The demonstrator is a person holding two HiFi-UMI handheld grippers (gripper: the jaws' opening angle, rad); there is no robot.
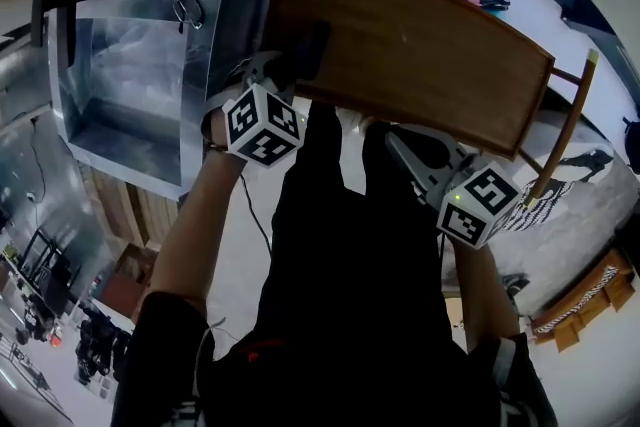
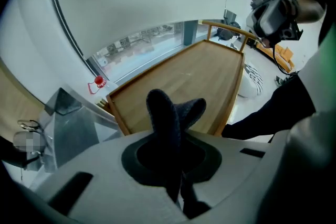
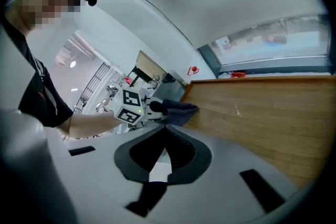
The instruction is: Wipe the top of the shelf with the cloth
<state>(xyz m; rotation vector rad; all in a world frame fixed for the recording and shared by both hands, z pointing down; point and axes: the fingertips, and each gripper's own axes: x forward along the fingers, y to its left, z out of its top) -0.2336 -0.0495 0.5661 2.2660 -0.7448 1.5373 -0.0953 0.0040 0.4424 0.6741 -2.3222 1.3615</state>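
Dark cloth (image 1: 305, 50) sat bunched at the near-left corner of the wooden shelf top (image 1: 420, 45) in the head view. The left gripper (image 1: 283, 73) was clenched on it, seemingly ready to sweep. The left gripper view confirmed that grip, with cloth ends poking upward. Only the right gripper view showed the right gripper (image 3: 163, 149) pressed closed and empty, idling off the near edge.

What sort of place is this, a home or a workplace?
Probably an indoor workshop or lab, not a home: a wooden shelf, a shiny metal box beside it, and equipment stands in the background.
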